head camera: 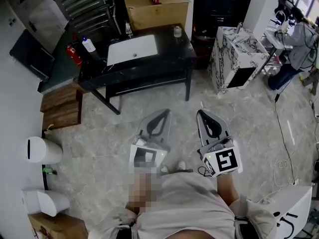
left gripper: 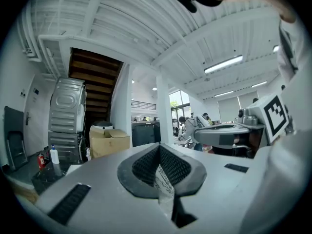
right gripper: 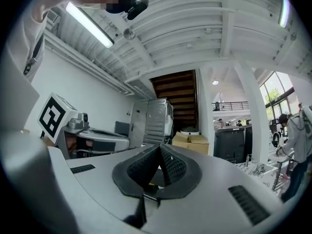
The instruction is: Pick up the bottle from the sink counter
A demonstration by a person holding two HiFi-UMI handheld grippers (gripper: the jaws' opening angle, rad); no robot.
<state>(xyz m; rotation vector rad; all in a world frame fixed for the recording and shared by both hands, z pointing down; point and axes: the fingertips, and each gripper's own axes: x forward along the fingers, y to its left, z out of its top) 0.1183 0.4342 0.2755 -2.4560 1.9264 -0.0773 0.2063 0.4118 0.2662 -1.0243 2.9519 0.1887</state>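
A white bottle with a blue cap (head camera: 88,45) stands on the left end of the black sink counter (head camera: 172,56), beside the white basin (head camera: 132,49). It also shows small at the far left of the left gripper view, as the bottle (left gripper: 54,155). Both grippers hang low near the person's body, well short of the counter. My left gripper (head camera: 163,113) is shut with nothing between its pads (left gripper: 159,149). My right gripper (head camera: 202,113) is shut and empty too (right gripper: 159,151). Each gripper sees the other beside it.
A red canister (head camera: 74,54) stands left of the bottle, and a small jar (head camera: 177,31) at the counter's back right. A cardboard box (head camera: 155,3) sits behind the counter. A marbled cabinet (head camera: 234,59) is to the right, wooden steps (head camera: 62,106) to the left.
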